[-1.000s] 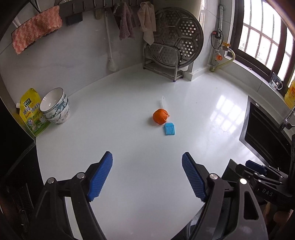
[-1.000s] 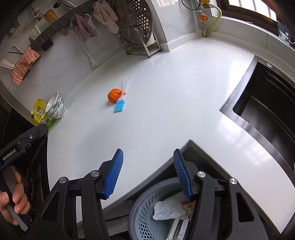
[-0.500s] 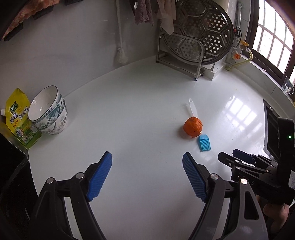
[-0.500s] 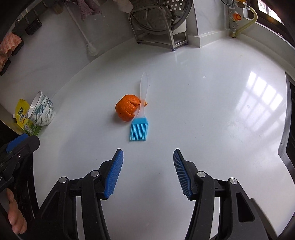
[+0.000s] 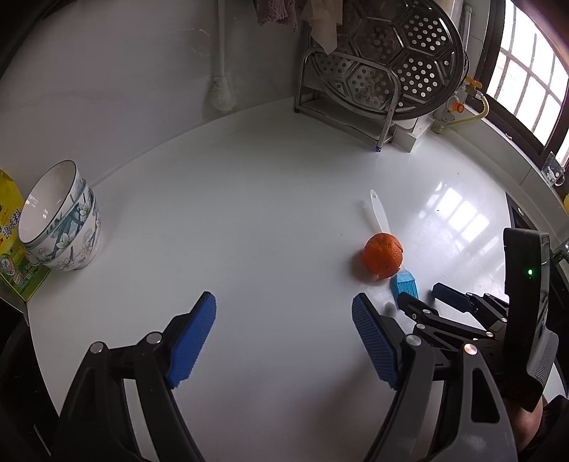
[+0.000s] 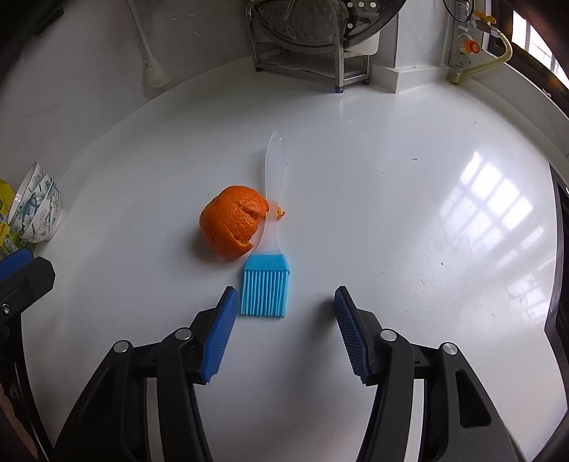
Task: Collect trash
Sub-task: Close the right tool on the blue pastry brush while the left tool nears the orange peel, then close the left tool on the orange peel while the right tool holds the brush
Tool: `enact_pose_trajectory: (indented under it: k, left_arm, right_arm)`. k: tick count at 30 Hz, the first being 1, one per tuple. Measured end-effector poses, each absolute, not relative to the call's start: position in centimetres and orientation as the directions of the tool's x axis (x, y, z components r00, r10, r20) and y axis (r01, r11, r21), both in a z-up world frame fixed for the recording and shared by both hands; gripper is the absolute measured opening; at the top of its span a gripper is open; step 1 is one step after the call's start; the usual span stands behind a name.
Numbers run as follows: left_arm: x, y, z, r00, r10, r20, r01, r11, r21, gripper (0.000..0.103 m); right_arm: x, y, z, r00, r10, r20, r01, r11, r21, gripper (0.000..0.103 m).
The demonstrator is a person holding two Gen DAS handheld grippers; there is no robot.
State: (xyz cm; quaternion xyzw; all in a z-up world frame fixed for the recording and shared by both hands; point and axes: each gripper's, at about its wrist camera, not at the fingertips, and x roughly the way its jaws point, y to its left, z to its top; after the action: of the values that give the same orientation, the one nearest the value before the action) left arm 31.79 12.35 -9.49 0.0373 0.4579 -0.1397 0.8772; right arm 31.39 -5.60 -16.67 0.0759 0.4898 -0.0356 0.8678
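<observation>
A glossy white table (image 5: 249,220) curves around a kitchen corner and meets a pale wall (image 5: 124,71). Daylight from a dark-framed window with small panes (image 5: 526,81) falls on the table as a bright grid of reflections (image 6: 494,199). A metal rack (image 5: 348,103) stands at the back against the wall and holds a large perforated steel tray (image 5: 409,53) on edge. Cloths (image 5: 277,14) hang above it, and a white long-handled brush (image 5: 220,89) hangs down the wall. In the corner sits what seems to be a gas valve with a yellow hose (image 6: 490,60). At the right edge, a dark sink rim (image 6: 558,248) cuts into the table.
</observation>
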Motion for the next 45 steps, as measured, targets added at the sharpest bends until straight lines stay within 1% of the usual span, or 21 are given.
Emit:
enact_pose_trajectory:
  k: [2,4,6,7,8,9,12,18,22,25,28,36,42,44,45]
  left_arm:
    - [32.0,12.3,-9.7,0.539,-0.213,-0.815,0.279,0.958,-0.066,0.077]
    - [32.2,12.3,-9.8,0.537,-0.215,-0.816,0.281,0.957,-0.067,0.077]
    - [32.4,12.2,-9.9,0.537,-0.214,-0.816,0.280,0.958,-0.067,0.077]
    - [32.4,12.2,-10.0,0.535,-0.214,-0.817,0.280,0.958,-0.067,0.077]
    - [32.5,12.1,-10.0,0.533,-0.214,-0.818,0.281,0.957,-0.068,0.077]
    - [32.6,12.1,-10.1,0.532,-0.215,-0.819,0.282,0.957,-0.068,0.077]
    - [32.8,11.5,-10.1,0.530,-0.223,-0.818,0.290,0.954,-0.071,0.077]
    - [33.3,9.8,-10.3,0.528,-0.247,-0.813,0.329,0.941,-0.073,0.077]
    - [33.8,8.4,-10.6,0.525,-0.271,-0.807,0.357,0.931,-0.080,0.077]
    - [34.3,7.4,-11.0,0.526,-0.283,-0.802,0.377,0.923,-0.078,0.081]
    - [34.8,6.1,-11.5,0.527,-0.292,-0.798,0.402,0.913,-0.069,0.082]
    - [36.4,3.1,-13.7,0.489,-0.306,-0.816,0.463,0.885,-0.054,0.082]
    - [37.9,1.8,-15.4,0.477,-0.288,-0.830,0.462,0.886,-0.042,0.082]
    - [38.2,1.7,-15.6,0.482,-0.284,-0.829,0.458,0.888,-0.039,0.078]
    - [38.3,1.6,-15.7,0.476,-0.290,-0.830,0.462,0.886,-0.044,0.068]
  right_arm:
    - [31.4,-5.1,-16.8,0.522,-0.016,-0.853,0.118,0.991,0.054,0.054]
    - [31.3,-4.6,-16.9,0.535,-0.032,-0.844,0.096,0.995,0.023,0.050]
    - [31.2,-4.3,-16.9,0.545,-0.025,-0.838,0.076,0.997,0.020,0.036]
    - [31.3,-4.2,-16.8,0.548,-0.021,-0.836,0.068,0.997,0.020,0.031]
    - [31.3,-4.3,-16.8,0.549,-0.015,-0.836,0.063,0.998,0.023,0.017]
    - [31.4,-4.5,-16.8,0.549,-0.005,-0.836,0.061,0.998,0.034,0.012]
    - [31.3,-5.6,-16.8,0.553,0.040,-0.832,0.069,0.993,0.093,0.008]
    - [30.3,-7.9,-16.7,0.569,0.049,-0.821,0.126,0.981,0.147,0.004]
    - [29.6,-9.2,-16.7,0.577,0.031,-0.816,0.160,0.976,0.150,0.003]
    - [29.3,-10.3,-16.8,0.578,0.018,-0.816,0.188,0.970,0.154,0.003]
    - [28.9,-11.2,-16.8,0.578,0.006,-0.816,0.211,0.965,0.156,0.003]
    - [27.9,-12.9,-16.9,0.579,-0.002,-0.815,0.251,0.952,0.176,0.003]
    - [27.6,-12.9,-16.9,0.582,0.003,-0.813,0.253,0.950,0.185,0.003]
    - [27.7,-12.9,-16.9,0.584,0.010,-0.811,0.248,0.950,0.191,0.003]
    - [27.6,-12.9,-16.8,0.586,0.013,-0.810,0.246,0.950,0.194,0.003]
